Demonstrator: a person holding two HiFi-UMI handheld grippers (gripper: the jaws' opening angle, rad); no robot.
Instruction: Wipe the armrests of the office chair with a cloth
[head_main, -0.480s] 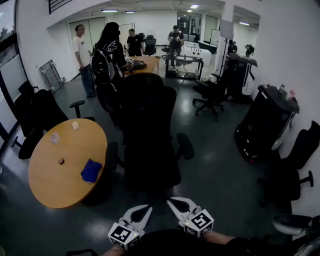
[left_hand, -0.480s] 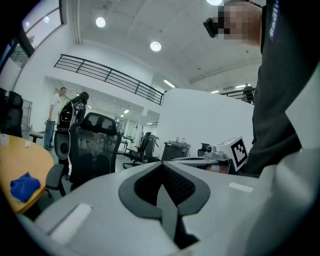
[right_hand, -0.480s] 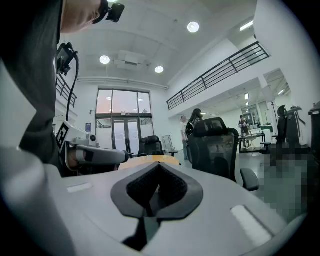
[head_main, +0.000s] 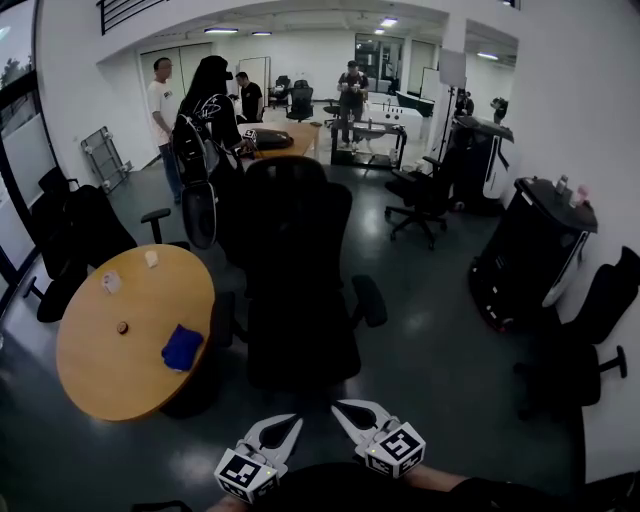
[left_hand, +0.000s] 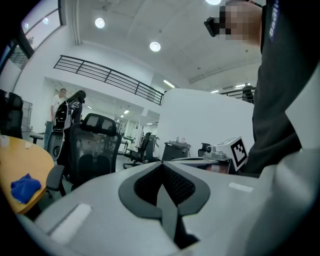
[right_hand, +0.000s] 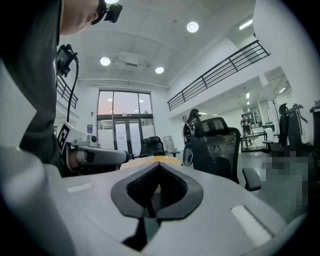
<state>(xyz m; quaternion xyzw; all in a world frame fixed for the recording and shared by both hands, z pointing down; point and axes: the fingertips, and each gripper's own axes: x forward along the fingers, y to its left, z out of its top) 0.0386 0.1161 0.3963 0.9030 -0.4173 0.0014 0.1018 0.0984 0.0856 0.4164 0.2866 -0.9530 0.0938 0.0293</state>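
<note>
Both grippers sit low in the head view, just on the near side of the office chair (head_main: 300, 270) and well apart from it. The left gripper (head_main: 298, 419) has its jaws pressed together with nothing between them, and its own view shows the two dark pads meeting along one seam. The right gripper (head_main: 338, 406) is closed and empty in the same way, and its tips are near those of the left one. The chair is black with a tall mesh back, and stands upright on the dark glossy floor (head_main: 440, 340) straight ahead of the grippers. One armrest (head_main: 222, 315) lies on the side toward the round wooden table (head_main: 100, 370), and the other armrest (head_main: 370, 300) sticks out on the opposite side; neither is touched. The blue cloth (head_main: 182, 345) lies crumpled on the table near the edge closest to the chair, just beside the table-side armrest. Farther from the chair on the same tabletop lie a small brown round thing (head_main: 122, 325) and a pale card (head_main: 110, 281). Beyond the chair's back, several people (head_main: 210, 110) stand around a desk (head_main: 300, 135).
</note>
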